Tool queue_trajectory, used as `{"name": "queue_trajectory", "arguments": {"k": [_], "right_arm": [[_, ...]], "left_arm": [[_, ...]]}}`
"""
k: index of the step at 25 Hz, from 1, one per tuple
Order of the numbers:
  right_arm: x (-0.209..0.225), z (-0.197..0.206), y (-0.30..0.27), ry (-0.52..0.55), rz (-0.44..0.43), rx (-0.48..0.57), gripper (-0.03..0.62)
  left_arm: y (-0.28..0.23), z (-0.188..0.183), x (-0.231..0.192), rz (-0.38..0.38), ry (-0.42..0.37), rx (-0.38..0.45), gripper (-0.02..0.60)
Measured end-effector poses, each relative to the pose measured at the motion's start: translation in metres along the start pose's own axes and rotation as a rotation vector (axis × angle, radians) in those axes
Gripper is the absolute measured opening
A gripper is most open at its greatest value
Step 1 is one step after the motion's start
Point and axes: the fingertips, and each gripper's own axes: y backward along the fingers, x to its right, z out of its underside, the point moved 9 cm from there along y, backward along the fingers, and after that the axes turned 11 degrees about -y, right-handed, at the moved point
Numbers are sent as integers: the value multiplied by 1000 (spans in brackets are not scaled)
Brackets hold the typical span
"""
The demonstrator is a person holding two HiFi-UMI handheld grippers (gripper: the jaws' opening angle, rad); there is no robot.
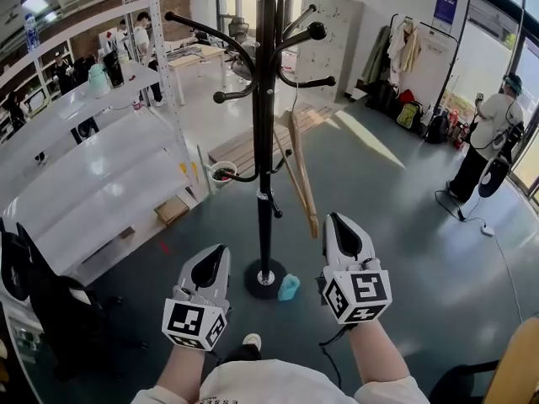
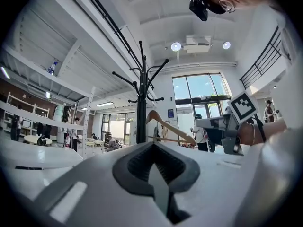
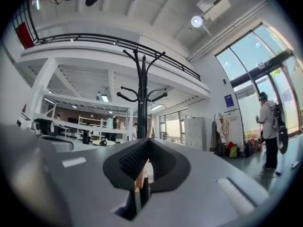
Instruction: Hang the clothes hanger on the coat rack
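Observation:
The black coat rack (image 1: 266,141) stands straight ahead, its curved arms spreading at the top. A wooden clothes hanger (image 1: 301,171) hangs almost vertically just right of the pole, its thin hook up near a rack arm; whether the hook rests on that arm I cannot tell. My right gripper (image 1: 330,221) is shut on the hanger's lower end, and wood (image 3: 138,179) shows between its jaws. In the left gripper view the hanger (image 2: 168,125) reaches from the pole (image 2: 141,103) to the right gripper. My left gripper (image 1: 221,251) is lower left of the pole, shut on nothing.
White shelving (image 1: 101,167) runs along the left. A black chair (image 1: 50,301) stands at the lower left. A light blue object (image 1: 289,287) lies by the rack's round base (image 1: 265,280). A person (image 1: 484,141) stands far right, with a cable on the floor nearby.

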Motion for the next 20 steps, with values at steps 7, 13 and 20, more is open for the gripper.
{"name": "queue_trajectory", "arguments": {"k": [7,13,20], "right_arm": [[-5,53,62,27,-72,-49,26],[-1,93,107,-46,-46,-151,26],[-7,109,166,-48,-34,-190,26]], "left_arm": [[31,-5,46,-32,-10,-5,0],[65,7,76,-61,0,-69,0],[105,5,100,-68,3,-104,0]]}}
